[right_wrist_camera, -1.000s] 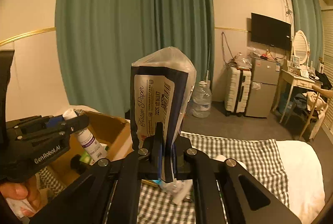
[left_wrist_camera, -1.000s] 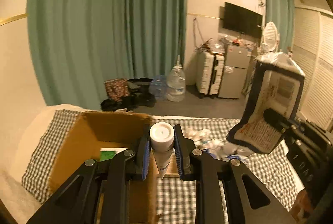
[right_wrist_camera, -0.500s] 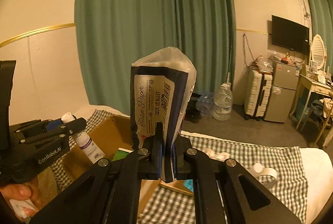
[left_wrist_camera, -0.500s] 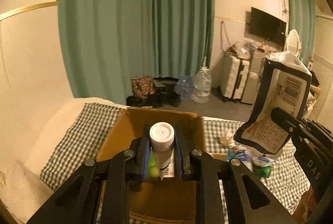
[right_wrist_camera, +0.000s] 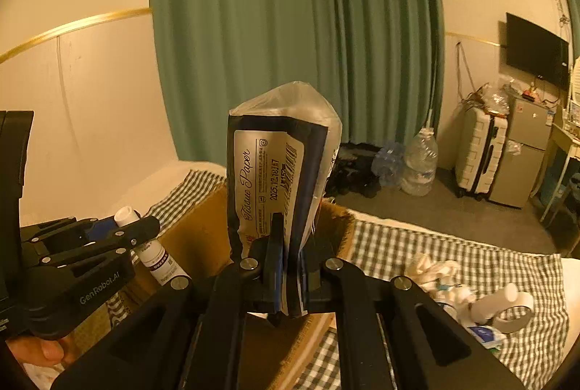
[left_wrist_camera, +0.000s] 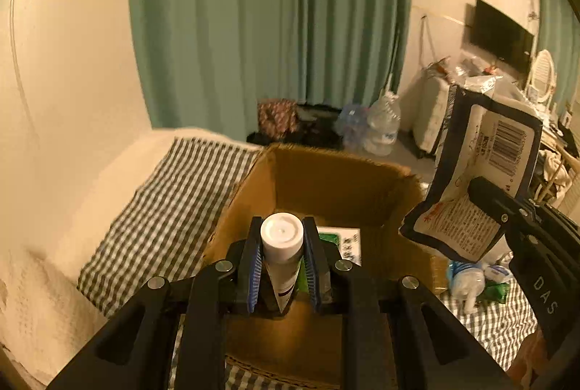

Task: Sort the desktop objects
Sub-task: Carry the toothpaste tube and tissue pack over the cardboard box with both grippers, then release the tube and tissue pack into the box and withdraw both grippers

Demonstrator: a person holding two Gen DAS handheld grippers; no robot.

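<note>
Two grippers carry loads; my left gripper point(left_wrist_camera: 281, 266) clamps a white tube point(left_wrist_camera: 281, 250) above the cardboard box point(left_wrist_camera: 337, 183). My right gripper point(right_wrist_camera: 290, 275) pinches a tissue pack point(right_wrist_camera: 279, 168) over the box's right edge.

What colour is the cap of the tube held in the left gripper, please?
White cap; the left wrist view shows it best.

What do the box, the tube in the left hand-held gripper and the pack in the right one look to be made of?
Box: brown corrugated cardboard, matte, with a rough torn rim.
Tube in the left hand-held gripper: probably smooth white plastic, with a moulded round cap and a faint sheen.
Tissue pack in the right hand-held gripper: thin glossy plastic film, creased and clear at the top.
</note>
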